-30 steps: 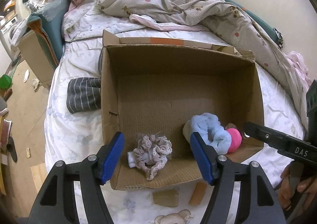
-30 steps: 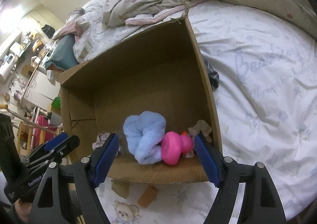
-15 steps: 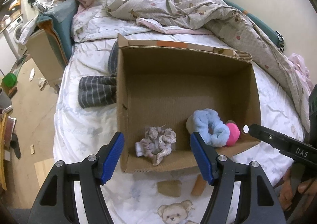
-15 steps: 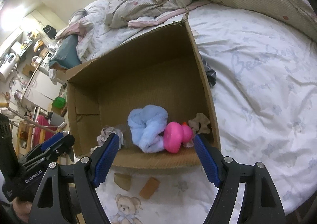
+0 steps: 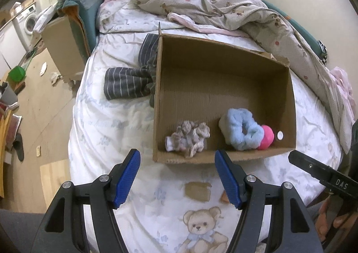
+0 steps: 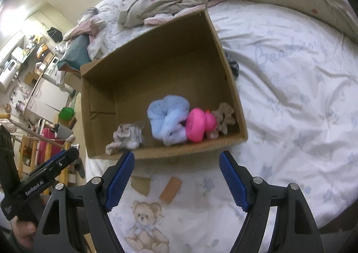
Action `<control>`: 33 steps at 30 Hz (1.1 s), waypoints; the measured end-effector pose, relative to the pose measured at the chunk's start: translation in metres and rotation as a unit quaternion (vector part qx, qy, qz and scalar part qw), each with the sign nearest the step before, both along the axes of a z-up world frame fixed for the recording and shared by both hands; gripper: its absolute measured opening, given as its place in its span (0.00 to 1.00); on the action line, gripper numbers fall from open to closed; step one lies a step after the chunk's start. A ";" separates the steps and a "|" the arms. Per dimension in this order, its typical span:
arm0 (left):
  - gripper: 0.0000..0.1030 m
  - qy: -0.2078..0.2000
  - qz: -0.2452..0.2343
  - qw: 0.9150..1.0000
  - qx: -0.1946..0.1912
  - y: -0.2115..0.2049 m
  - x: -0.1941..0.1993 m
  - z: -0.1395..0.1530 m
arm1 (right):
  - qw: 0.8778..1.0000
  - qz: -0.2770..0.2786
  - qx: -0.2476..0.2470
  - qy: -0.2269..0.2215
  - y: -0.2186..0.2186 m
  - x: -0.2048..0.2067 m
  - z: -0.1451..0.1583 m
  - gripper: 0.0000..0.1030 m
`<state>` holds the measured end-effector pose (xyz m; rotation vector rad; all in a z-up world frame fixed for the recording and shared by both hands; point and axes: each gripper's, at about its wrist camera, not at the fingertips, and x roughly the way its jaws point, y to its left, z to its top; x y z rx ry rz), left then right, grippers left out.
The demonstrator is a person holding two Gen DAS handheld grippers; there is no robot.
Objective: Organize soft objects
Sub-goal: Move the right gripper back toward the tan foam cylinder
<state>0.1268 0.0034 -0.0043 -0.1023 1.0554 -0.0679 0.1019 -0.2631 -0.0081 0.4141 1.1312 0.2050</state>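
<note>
- Cardboard box [image 5: 223, 78] sits open on the white bedsheet [image 5: 107, 132], filling the middle of both views.
- Along its near wall lie a beige lace scrunchie [image 5: 189, 137], a light blue scrunchie [image 5: 242, 132], a pink toy [image 6: 198, 124] and a small tan plush [image 6: 224, 116].
- Left gripper [image 5: 176, 176], low in the frame, is spread wide and holds nothing.
- Right gripper [image 6: 176, 179] is likewise spread and empty, short of the box.
- Striped grey garment [image 5: 127, 82] lies left of the box.
</note>
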 end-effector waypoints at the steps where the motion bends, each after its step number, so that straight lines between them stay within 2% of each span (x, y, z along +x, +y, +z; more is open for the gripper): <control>1: 0.64 0.000 -0.001 1.000 0.003 -0.001 -0.003 0.000 | 1.000 0.000 0.003 0.003 0.001 -0.003 -0.001 0.80; 8: 0.64 0.014 0.005 1.000 0.001 0.000 -0.024 -0.008 | 1.000 0.002 0.001 0.004 0.013 -0.026 -0.001 0.80; 12: 0.64 0.027 0.013 1.000 0.006 0.000 -0.037 -0.016 | 1.000 0.007 0.012 0.022 0.019 -0.034 -0.010 0.80; 17: 0.64 0.047 0.024 0.999 0.014 0.003 -0.039 -0.030 | 0.999 0.018 0.002 0.042 0.027 -0.036 -0.022 0.80; 21: 0.64 0.058 0.049 0.997 0.027 0.014 -0.034 -0.035 | 0.997 0.016 0.012 0.072 0.027 -0.032 -0.037 0.80; 25: 0.64 0.043 0.066 0.996 0.040 0.024 -0.031 -0.030 | 0.996 0.007 0.014 0.092 0.025 -0.031 -0.046 0.80; 30: 0.64 0.065 0.073 0.995 0.028 0.033 -0.027 -0.041 | 0.992 0.003 0.003 0.126 0.028 -0.024 -0.065 0.80; 33: 0.64 0.079 0.074 0.994 0.023 0.033 -0.025 -0.047 | 0.989 0.011 0.015 0.149 0.038 -0.015 -0.081 0.80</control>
